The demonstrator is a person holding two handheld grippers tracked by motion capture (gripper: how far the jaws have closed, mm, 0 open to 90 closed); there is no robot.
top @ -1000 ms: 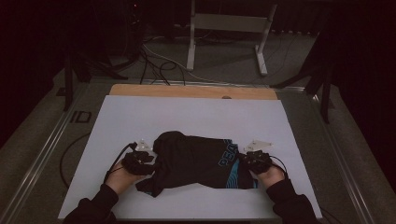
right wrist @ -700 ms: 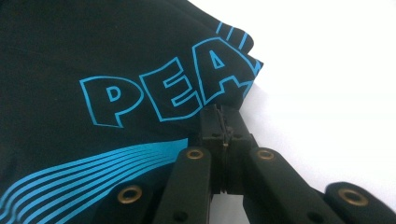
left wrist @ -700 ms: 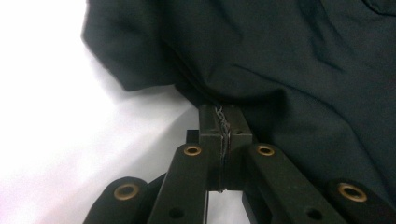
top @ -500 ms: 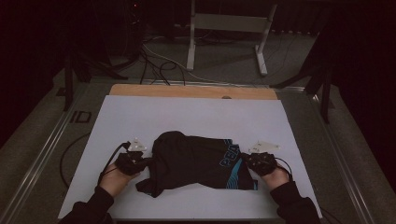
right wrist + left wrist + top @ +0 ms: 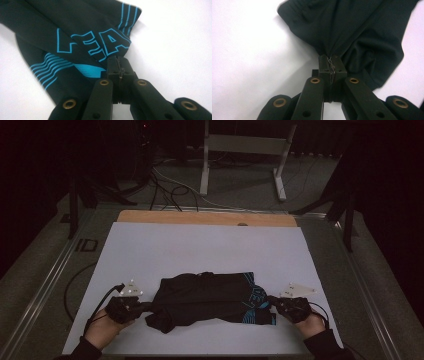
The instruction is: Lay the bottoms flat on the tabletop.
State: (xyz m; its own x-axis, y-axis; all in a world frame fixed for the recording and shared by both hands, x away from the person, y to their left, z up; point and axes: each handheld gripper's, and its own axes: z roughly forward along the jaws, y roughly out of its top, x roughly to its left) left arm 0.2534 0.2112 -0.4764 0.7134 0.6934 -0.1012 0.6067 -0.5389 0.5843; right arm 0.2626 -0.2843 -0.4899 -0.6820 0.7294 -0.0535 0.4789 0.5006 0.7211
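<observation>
At the bottom of the high view, the left gripper (image 5: 142, 306) is pinching the left end of a black garment (image 5: 207, 299), and the right gripper (image 5: 272, 301) is pinching its right end, beside the blue lettering (image 5: 100, 42). Both sets of jaws are clamping cloth. The garment is lying low in the frame on the white sheet (image 5: 200, 250), its long axis running left to right between the grippers. Farther up, a wooden strip (image 5: 205, 218) is edging the sheet.
</observation>
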